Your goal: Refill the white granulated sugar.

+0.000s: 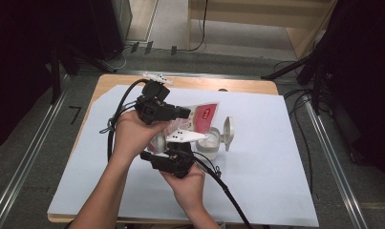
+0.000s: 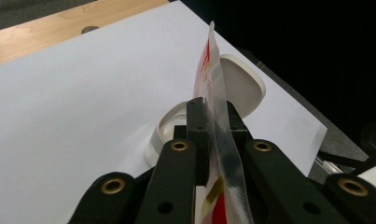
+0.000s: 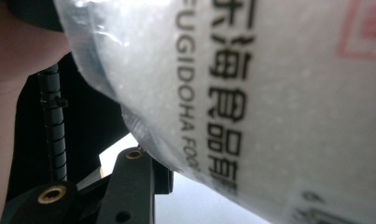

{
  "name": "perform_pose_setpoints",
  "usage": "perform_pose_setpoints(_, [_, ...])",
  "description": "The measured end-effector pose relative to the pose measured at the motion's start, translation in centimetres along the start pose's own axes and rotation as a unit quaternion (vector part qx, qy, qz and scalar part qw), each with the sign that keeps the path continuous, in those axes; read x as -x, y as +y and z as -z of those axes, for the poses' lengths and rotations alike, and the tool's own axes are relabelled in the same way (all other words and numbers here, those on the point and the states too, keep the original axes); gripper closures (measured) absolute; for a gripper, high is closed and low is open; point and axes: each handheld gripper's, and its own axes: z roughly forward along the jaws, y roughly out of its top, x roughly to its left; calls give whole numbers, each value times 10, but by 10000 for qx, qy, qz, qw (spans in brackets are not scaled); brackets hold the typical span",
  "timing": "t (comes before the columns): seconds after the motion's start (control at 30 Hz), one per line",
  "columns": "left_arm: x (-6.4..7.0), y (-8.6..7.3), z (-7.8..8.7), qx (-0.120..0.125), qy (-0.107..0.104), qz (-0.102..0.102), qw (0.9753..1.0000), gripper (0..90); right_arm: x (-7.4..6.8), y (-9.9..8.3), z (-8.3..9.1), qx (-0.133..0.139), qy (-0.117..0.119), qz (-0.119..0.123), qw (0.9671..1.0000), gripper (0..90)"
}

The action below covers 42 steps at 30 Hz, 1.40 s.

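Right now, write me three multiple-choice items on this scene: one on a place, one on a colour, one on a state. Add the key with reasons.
1. Where does the white container stand?
A. on the white sheet
B. on the floor
C. on the bare wood

2. What colour is the print on the bag?
A. green
B. red
C. blue

3. How is the container's lid?
A. shut
B. flipped open
C. taken off, lying apart

Key:
1 A: the white sheet lies under it.
2 B: red marks show in the high view.
3 B: the lid stands up at the container's side, and the left gripper pinches the bag above the open mouth.
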Motion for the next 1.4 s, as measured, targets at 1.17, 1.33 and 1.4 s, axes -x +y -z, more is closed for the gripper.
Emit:
perform_pose_setpoints(1.17, [4,-1,-1,14,-42,-27,10000,865,-5,0,6,-15,44,-38,10000,627])
perform_pose_setpoints(1.33, [4,-1,-1,-2,-21,-36,10000,866,-5,0,6,-12,42,-44,10000,627])
perform_pose_setpoints(1.4, [3,-1,-1,1,-23,-37,10000,866,-4,0,6,-18,43,-38,10000,627])
